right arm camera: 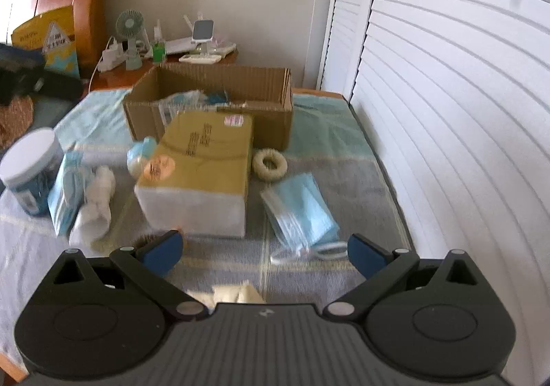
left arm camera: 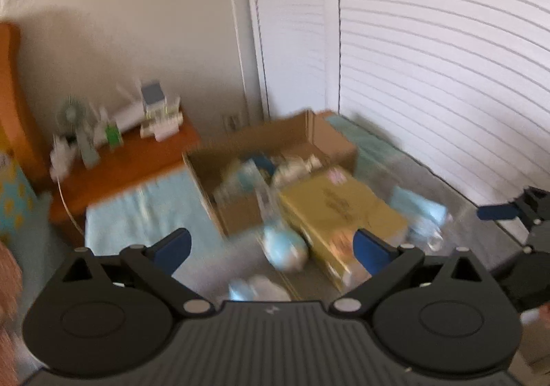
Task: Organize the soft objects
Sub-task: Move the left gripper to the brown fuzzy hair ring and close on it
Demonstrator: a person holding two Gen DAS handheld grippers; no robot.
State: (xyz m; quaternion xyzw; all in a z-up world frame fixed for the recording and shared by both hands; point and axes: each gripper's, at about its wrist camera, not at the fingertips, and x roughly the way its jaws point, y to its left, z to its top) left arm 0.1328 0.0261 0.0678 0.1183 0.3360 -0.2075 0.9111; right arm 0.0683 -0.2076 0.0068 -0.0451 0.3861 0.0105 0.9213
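An open cardboard box [right arm camera: 220,83] with packets inside stands on the bed; it also shows blurred in the left wrist view [left arm camera: 261,142]. A yellow tissue pack [right arm camera: 202,166] lies in front of it. A bag of blue face masks [right arm camera: 299,210] lies right of it, a cream ring [right arm camera: 270,164] behind. A blue-white soft toy [right arm camera: 141,155], a white rolled cloth [right arm camera: 98,203] and a blue packet [right arm camera: 67,190] lie left. My right gripper [right arm camera: 264,252] is open and empty, above the bed before the tissue pack. My left gripper [left arm camera: 271,248] is open and empty, above a blue-white toy [left arm camera: 285,248].
A white-lidded jar [right arm camera: 29,169] stands at the left. A wooden nightstand [right arm camera: 113,76] with a fan [right arm camera: 130,39] and chargers is behind the box. White louvered doors [right arm camera: 447,111] line the right side. A cream cloth [right arm camera: 237,295] lies under my right gripper.
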